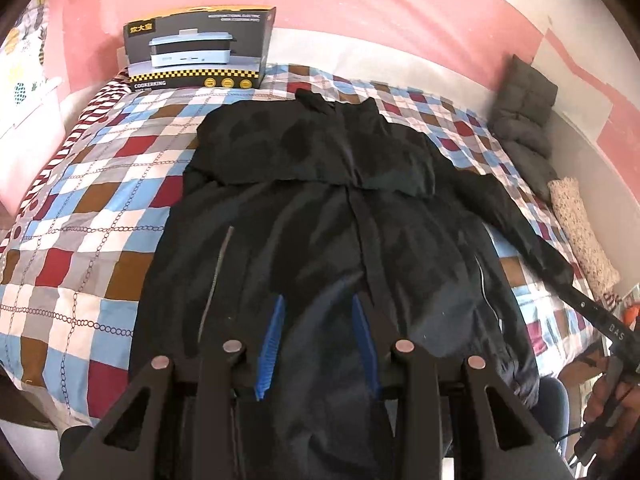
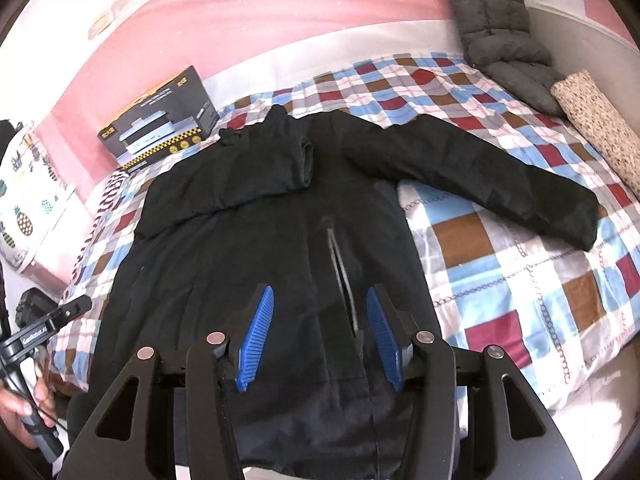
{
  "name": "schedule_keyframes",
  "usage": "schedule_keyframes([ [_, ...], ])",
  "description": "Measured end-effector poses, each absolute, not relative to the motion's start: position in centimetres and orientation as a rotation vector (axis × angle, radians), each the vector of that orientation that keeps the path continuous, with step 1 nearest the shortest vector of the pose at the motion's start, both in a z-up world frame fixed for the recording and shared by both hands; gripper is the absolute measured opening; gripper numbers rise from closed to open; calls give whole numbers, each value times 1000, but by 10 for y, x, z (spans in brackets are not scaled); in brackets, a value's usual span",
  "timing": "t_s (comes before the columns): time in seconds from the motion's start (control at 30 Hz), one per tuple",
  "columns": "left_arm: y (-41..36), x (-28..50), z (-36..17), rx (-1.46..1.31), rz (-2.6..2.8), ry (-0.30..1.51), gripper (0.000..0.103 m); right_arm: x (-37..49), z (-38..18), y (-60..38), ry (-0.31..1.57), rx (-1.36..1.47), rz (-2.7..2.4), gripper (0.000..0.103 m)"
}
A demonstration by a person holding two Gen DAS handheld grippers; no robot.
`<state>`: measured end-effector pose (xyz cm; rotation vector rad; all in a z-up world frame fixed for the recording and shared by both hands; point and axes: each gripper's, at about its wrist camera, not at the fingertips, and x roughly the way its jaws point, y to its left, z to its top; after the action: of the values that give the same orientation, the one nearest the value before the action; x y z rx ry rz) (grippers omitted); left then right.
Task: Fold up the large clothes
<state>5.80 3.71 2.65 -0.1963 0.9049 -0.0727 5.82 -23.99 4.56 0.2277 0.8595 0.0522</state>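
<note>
Your right gripper [image 2: 320, 336] hangs open and empty over the hem of the black jacket [image 2: 272, 240], low in its frame. Your left gripper [image 1: 318, 344] is open and empty too. The jacket lies on the checked bed [image 2: 500, 264], its long axis running away from you. One sleeve is already folded across the chest. The other sleeve [image 2: 480, 184] stretches toward the right of frame, so your right gripper looks nearer it.

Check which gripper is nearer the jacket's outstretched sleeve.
Right. The right gripper hovers open over the jacket's hem, on the outstretched sleeve's side; the left gripper, also open, hovers over the hem farther from it.
</note>
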Motion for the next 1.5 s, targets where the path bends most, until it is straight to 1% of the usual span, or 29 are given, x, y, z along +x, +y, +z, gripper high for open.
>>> schedule_keyframes([
  [0.13,33,58,28,-189,-75,901,41,58,41,-253,865,271,31,50],
  [0.17,33,60,28,-188,-74,902,42,58,40,-258,865,283,23,53],
  [0.2,33,60,27,-188,-73,903,43,58,39,-261,862,292,18,59],
  [0.27,31,63,25,-186,-70,912,43,60,37,-270,859,314,4,63],
  [0.5,28,87,11,-168,-60,945,43,75,16,-313,876,421,-80,63],
  [1.03,17,155,-19,-115,-56,991,43,128,-63,-465,869,765,-362,63],
  [1.4,26,177,-47,-127,-21,1039,43,148,-85,-517,781,934,-448,63],
  [1.5,31,180,-52,-136,-11,1045,43,155,-83,-526,768,939,-484,63],
])
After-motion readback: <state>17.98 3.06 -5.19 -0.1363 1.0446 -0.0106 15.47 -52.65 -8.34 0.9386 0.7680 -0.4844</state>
